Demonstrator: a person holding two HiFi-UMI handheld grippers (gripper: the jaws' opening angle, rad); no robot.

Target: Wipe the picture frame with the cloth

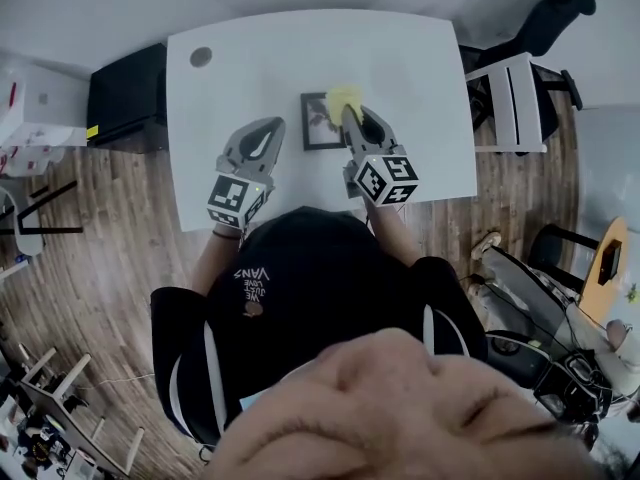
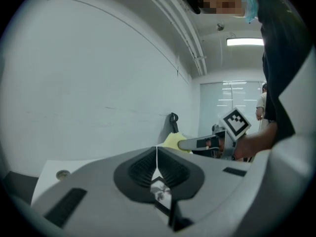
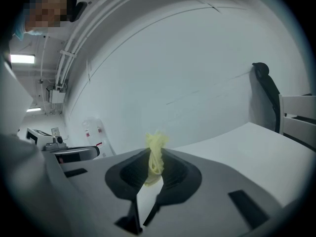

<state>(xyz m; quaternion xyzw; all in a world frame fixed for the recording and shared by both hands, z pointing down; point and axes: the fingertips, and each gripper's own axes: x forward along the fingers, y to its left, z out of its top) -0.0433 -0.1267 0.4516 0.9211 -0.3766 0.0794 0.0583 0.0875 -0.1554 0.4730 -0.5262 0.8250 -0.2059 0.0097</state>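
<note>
A small dark picture frame [image 1: 320,124] lies flat on the white table [image 1: 260,68], just ahead of the person. My right gripper [image 1: 348,114] is shut on a bunched yellow cloth [image 1: 345,98], which rests over the frame's far right corner. In the right gripper view the cloth [image 3: 155,152] sticks up between the closed jaws. My left gripper [image 1: 270,128] hovers left of the frame, shut and holding nothing. In the left gripper view its jaws [image 2: 157,154] meet, with the cloth [image 2: 172,141] and the right gripper [image 2: 200,143] beyond them.
A round grommet [image 1: 201,57] sits in the table's far left corner. A black cabinet [image 1: 125,93] stands left of the table. A white chair [image 1: 515,88] and a black office chair [image 1: 545,13] stand to the right. Wooden floor surrounds the table.
</note>
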